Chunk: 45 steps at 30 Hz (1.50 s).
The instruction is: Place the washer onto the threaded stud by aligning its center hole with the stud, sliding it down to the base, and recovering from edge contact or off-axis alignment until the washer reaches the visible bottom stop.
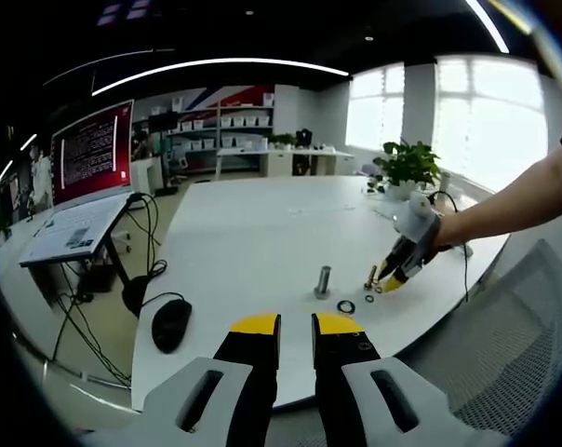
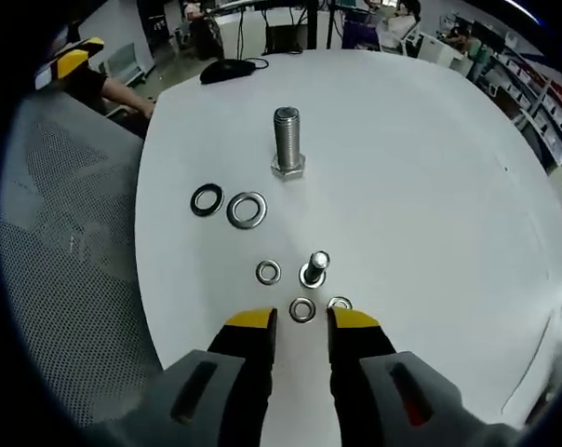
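Partly hidden: small washer [image 2: 340, 303] behind right tongs [image 2: 301, 322].

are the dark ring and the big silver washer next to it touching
Apart. The right gripper view shows a thin strip of white table between the dark ring and the big silver washer.

- Counter [image 2: 430, 186]: broad bare white surface beyond and beside the bolts.
- Large bolt [image 2: 287, 142]: upright, standing apart.
- Small bolt [image 2: 314, 268]: upright, just ahead of the right tongs [image 2: 302, 321], ringed by three small washers.
- Two larger washers [image 2: 247, 209]: flat, between the bolts.
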Motion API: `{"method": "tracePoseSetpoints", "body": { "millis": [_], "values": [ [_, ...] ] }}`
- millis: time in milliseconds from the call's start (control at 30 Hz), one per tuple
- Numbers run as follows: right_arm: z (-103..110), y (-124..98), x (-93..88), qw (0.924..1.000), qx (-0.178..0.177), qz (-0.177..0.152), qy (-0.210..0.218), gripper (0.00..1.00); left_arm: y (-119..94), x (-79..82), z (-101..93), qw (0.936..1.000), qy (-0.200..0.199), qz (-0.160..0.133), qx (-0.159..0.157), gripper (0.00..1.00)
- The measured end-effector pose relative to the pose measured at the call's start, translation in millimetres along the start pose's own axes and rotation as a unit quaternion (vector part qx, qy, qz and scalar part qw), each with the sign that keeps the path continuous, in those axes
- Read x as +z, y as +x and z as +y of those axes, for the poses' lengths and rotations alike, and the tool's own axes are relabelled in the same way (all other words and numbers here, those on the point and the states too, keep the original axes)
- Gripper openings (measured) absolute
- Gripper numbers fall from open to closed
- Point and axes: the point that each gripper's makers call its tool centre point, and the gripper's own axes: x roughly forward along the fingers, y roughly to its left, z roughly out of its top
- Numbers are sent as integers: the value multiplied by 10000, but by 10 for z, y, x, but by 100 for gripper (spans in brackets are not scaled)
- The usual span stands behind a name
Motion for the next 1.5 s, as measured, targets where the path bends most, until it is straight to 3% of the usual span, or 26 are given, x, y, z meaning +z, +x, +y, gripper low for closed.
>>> {"method": "tracePoseSetpoints", "body": {
  "millis": [467, 633, 1133, 1500],
  "values": [
    [24, 95, -66, 9987, -1, 340, -370, 20, -2, 1, -1, 10000, -1, -2, 4, 11],
    [-3, 103, -38, 9994, 48, 297, -197, 19, -3, 2, 5, 10000, -2, -7, 8, 11],
    [6, 116, -27, 9970, -32, 538, -563, 13, -2, 2, 3, 10000, 3, -1, 1, 11],
    [11, 92, -35, 9972, -70, 528, -516, 13, -6, 11, 11, 10000, -12, -35, 23, 11]
  ]
}}
